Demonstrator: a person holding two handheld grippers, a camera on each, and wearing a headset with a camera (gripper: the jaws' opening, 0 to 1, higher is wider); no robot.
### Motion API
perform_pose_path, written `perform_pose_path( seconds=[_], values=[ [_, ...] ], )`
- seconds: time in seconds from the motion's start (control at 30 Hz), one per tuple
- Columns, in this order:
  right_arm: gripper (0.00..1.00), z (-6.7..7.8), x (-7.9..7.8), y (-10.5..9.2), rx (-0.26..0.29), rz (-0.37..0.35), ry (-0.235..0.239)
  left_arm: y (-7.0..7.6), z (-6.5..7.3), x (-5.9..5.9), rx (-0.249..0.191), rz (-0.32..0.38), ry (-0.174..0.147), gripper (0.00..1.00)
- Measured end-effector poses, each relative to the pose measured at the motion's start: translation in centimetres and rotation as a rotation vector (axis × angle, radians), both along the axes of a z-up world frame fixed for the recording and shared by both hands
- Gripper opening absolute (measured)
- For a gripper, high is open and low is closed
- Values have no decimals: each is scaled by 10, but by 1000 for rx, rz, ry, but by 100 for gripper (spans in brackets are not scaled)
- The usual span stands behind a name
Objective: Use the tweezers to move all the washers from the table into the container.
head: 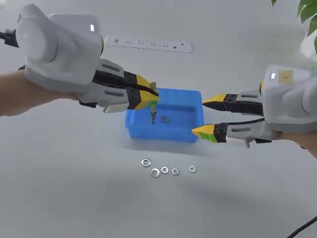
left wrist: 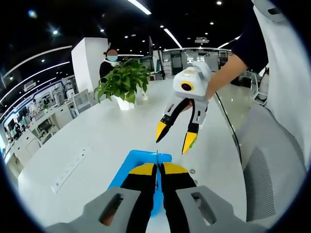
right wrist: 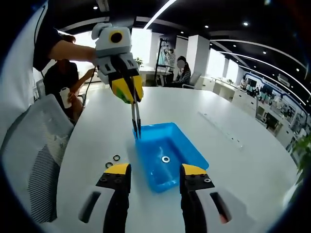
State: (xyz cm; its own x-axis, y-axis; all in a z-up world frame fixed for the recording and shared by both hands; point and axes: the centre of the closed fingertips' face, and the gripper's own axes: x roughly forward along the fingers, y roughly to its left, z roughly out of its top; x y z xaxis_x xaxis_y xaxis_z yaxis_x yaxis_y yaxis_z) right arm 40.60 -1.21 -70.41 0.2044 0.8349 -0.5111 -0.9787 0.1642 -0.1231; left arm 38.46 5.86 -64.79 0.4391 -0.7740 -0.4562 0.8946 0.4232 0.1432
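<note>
My left gripper (head: 152, 96) is shut on thin metal tweezers (head: 153, 115), whose tips hang down inside the blue container (head: 163, 134). One washer (head: 165, 119) lies on the container floor just right of the tips. Several washers (head: 164, 170) sit in a loose row on the white table in front of the container. My right gripper (head: 209, 117) stands open at the container's right end, holding nothing. In the right gripper view, the tweezers (right wrist: 137, 119) point down at the container (right wrist: 148, 145), with the washer (right wrist: 165, 159) inside and two washers (right wrist: 116, 157) on the table beside it.
A white power strip (head: 148, 44) lies on the table behind the container. Plant leaves (head: 307, 15) reach in at the far right corner. A potted plant (left wrist: 124, 82) stands at the table's far side, with people beyond it.
</note>
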Motion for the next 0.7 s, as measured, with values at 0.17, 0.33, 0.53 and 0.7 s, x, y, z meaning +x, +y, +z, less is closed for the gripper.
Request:
perform_pose_path(
  seconds=[0.17,0.33,0.53,0.7],
  values=[
    [40,5,-11,-10,20,-22,6,4,3,-13,2,3,-3,7],
    [40,-4,-21,-20,-2,-37,8,5,1,-26,1,6,4,7],
    [42,-16,-26,-30,-11,-51,29,2,-7,-42,-4,3,16,7],
    [45,-32,-30,-39,-19,-64,55,0,-17,-54,0,-6,29,7]
  ],
)
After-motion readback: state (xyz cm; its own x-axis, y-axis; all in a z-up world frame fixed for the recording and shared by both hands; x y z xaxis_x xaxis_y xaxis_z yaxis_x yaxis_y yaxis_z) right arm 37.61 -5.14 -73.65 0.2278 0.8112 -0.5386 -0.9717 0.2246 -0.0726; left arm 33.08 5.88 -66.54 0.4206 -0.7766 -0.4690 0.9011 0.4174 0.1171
